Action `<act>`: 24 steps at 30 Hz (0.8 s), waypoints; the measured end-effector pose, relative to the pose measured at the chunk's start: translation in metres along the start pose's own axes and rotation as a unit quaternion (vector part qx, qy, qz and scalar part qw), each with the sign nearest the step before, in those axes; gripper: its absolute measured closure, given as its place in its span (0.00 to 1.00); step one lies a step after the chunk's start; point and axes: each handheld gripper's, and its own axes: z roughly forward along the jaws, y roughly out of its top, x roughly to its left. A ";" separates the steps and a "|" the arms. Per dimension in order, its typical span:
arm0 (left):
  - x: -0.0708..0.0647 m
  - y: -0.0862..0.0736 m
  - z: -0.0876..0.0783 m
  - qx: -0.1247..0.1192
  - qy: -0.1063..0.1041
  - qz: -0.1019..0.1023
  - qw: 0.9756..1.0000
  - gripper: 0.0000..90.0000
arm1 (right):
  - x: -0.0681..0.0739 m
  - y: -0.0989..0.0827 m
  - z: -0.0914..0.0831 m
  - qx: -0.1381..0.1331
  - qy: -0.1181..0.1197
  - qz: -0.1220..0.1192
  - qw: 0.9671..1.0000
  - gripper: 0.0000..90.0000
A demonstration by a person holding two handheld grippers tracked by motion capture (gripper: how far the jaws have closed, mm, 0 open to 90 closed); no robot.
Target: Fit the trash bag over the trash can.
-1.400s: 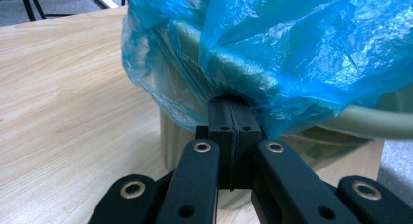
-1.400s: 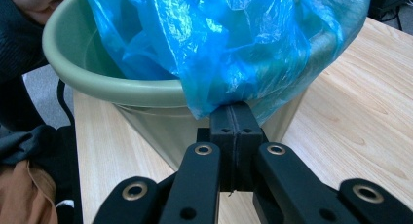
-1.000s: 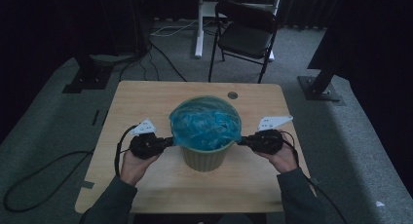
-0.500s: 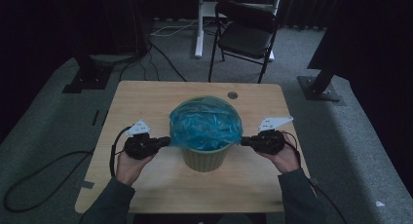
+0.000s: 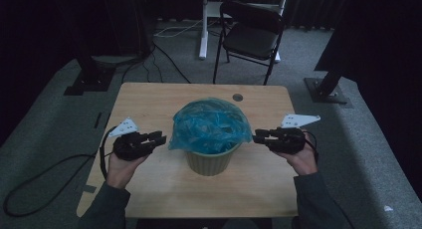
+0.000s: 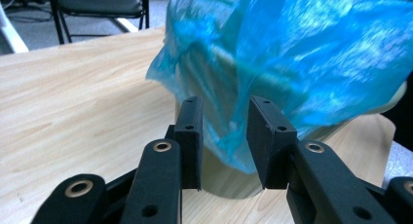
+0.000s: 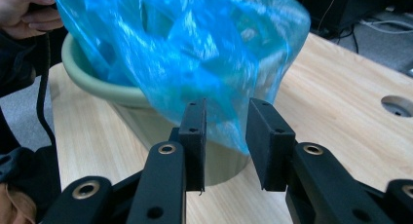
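A pale green bin (image 5: 209, 162) stands mid-table with a crumpled blue plastic bag (image 5: 209, 124) draped over its rim. My left gripper (image 5: 160, 138) lies level just left of the bag, and my right gripper (image 5: 259, 136) just right of it. Both have just been opening and stand open. In the left gripper view the bag's edge (image 6: 302, 53) hangs loose past the left gripper (image 6: 224, 107), in front of the bin wall (image 6: 229, 180); no pad presses it. In the right gripper view the bag (image 7: 185, 44) hangs over the bin rim (image 7: 97, 87) beyond the right gripper (image 7: 228, 109).
The wooden table (image 5: 149, 99) has a small round hole (image 5: 238, 97) near its far edge. A black folding chair (image 5: 254, 35) and stand bases sit on the floor behind. A cable (image 5: 30, 184) trails off the left gripper onto the floor.
Both grippers have let go of the bag's edges, opened, and drawn outward away from the bin. The bag, earlier stretched into a dome, now sags over the rim.
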 end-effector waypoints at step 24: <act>-0.023 0.039 0.025 0.002 -0.055 0.036 0.998 0.70 | 0.008 0.037 0.024 0.009 0.002 -0.023 1.000 0.63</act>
